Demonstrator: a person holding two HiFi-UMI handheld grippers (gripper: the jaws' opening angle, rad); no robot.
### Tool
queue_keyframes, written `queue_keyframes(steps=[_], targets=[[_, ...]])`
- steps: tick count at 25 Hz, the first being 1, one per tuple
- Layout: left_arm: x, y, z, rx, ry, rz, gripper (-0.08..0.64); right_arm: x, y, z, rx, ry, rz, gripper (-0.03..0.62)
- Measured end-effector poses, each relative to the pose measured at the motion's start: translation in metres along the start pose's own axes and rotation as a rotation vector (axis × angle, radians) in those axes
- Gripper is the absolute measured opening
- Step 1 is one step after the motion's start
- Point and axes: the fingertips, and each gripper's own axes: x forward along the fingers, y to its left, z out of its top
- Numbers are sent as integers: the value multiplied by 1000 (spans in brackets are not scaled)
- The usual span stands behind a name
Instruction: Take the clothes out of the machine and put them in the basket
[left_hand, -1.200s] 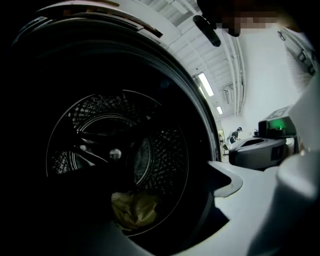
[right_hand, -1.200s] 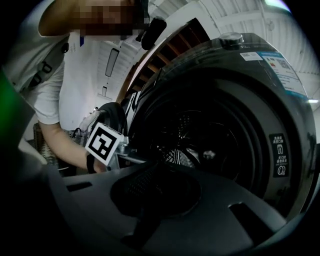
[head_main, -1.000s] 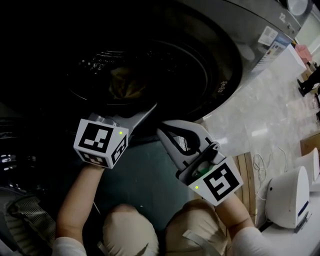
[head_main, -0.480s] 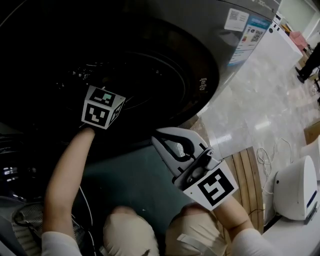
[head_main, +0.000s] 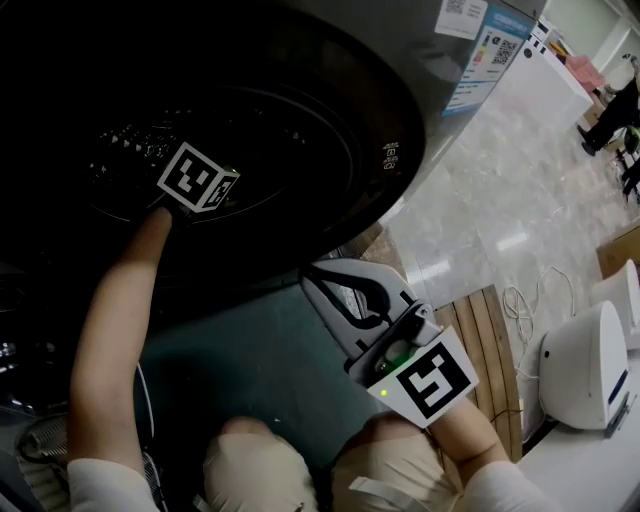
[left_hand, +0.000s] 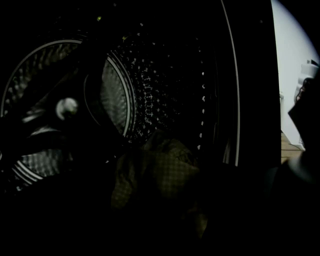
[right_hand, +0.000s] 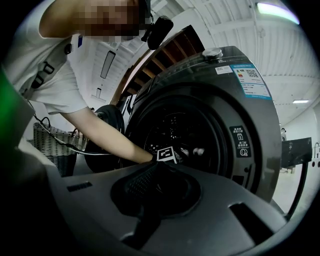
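Note:
The washing machine's (head_main: 400, 120) round door opening faces me, its drum (left_hand: 120, 100) dark inside. An olive checked cloth (left_hand: 160, 172) lies on the drum floor, close in front of my left gripper. That gripper reaches deep into the drum; only its marker cube (head_main: 198, 178) (right_hand: 166, 154) shows, and its jaws are lost in the dark. My right gripper (head_main: 312, 283) (right_hand: 152, 169) hangs outside, below the door rim, with its jaws together and nothing between them. A woven basket (right_hand: 50, 140) stands to the left of the machine.
The machine's open door (right_hand: 102, 135) hangs on the left beside the basket. A teal mat (head_main: 250, 370) lies under my knees. A wooden slat board (head_main: 490, 340), a cable and a white appliance (head_main: 580, 365) sit on the tiled floor at the right.
My left gripper has gone from just outside the door opening up and deep into the drum. The right gripper has stayed about where it was.

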Motion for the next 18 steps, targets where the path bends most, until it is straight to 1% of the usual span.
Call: queue_keyframes(steps=[2, 5, 7, 8, 15, 18], targets=[[8, 11, -8, -20, 18, 26, 552, 1, -1, 1, -7, 7, -4, 14], [13, 32, -22, -80, 54, 60, 555, 1, -2, 2, -23, 14, -6, 15], [17, 35, -28, -112, 88, 45, 558, 1, -3, -1, -27, 24, -8, 15], [20, 35, -31, -116, 108, 34, 558, 0, -3, -3, -28, 34, -8, 14], [47, 31, -46, -90, 206, -15, 557, -3, -7, -15, -30, 83, -20, 14], [53, 31, -49, -122, 210, -55, 554, -5, -10, -18, -39, 95, -28, 15]])
